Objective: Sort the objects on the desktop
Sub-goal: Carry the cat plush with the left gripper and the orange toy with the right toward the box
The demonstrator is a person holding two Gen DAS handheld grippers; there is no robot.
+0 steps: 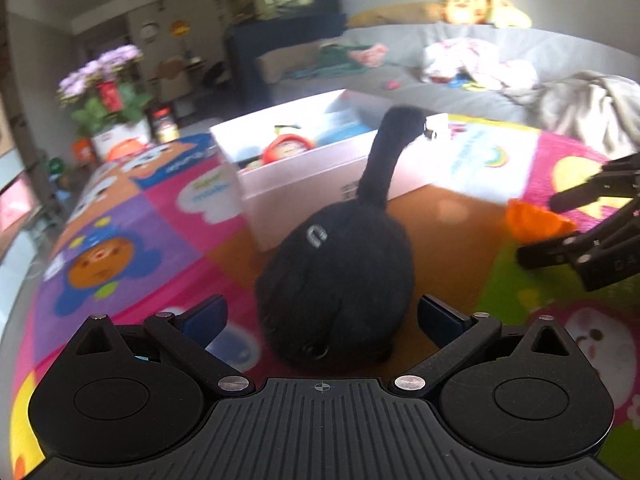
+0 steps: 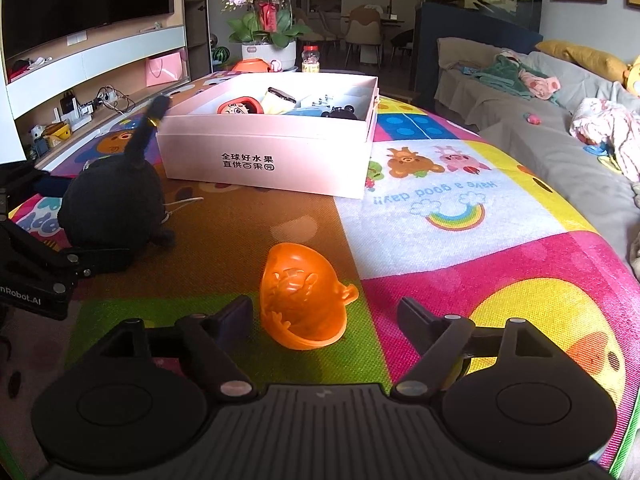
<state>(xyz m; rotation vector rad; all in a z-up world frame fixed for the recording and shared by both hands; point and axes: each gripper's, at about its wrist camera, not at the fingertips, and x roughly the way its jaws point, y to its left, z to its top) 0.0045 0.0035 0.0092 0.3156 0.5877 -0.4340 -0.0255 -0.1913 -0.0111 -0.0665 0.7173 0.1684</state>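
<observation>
A black plush toy [image 1: 340, 276] with a long neck sits on the colourful play mat, between the fingers of my open left gripper [image 1: 320, 320]; it also shows in the right wrist view [image 2: 114, 200]. An orange plastic shell [image 2: 300, 296] lies on the mat between the fingers of my open right gripper [image 2: 324, 320]; it also shows in the left wrist view [image 1: 536, 220], beside the right gripper [image 1: 552, 232]. A pink cardboard box [image 2: 272, 156] holding several toys stands behind both, also seen in the left wrist view [image 1: 320, 172].
The play mat [image 2: 460, 208] covers the table. A flower pot [image 2: 268, 20], a jar [image 2: 311, 58] and an orange bowl [image 2: 252, 66] stand at its far end. A grey sofa [image 2: 560, 120] with clothes runs along the right. A TV shelf [image 2: 80, 80] is on the left.
</observation>
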